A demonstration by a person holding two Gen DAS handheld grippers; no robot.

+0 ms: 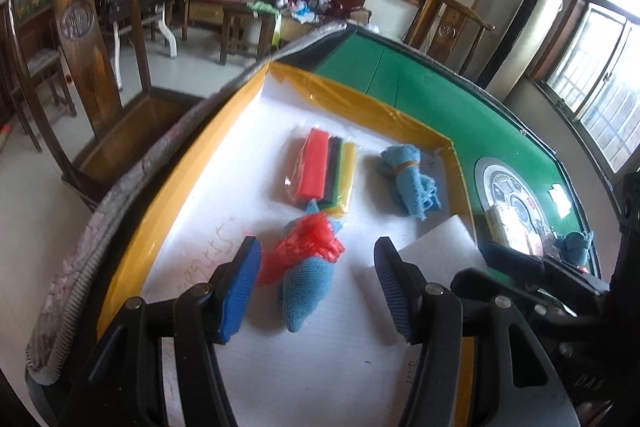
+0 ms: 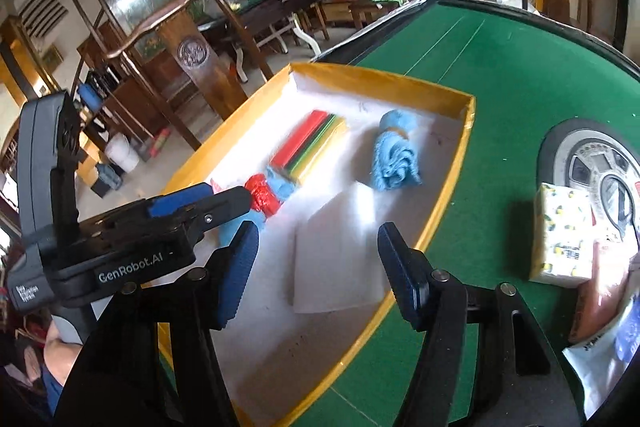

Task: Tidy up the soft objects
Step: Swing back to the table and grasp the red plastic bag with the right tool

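Blue towel roll [image 1: 308, 291] with red wrap between the parted left tongs [image 1: 316, 283]; right tongs [image 2: 316, 267] likewise apart.

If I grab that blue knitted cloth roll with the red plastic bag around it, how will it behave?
The blue knitted cloth roll looks soft, so it should squash and probably sag at its ends. The crinkled red plastic bag wrapped around its middle seems thin and loose, and may slip. Lying flat in the yellow-rimmed white tray, it seems unlikely to roll.

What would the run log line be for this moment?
left claw: open over blue knitted cloth with red plastic bag | right claw: open | yellow-rimmed tray
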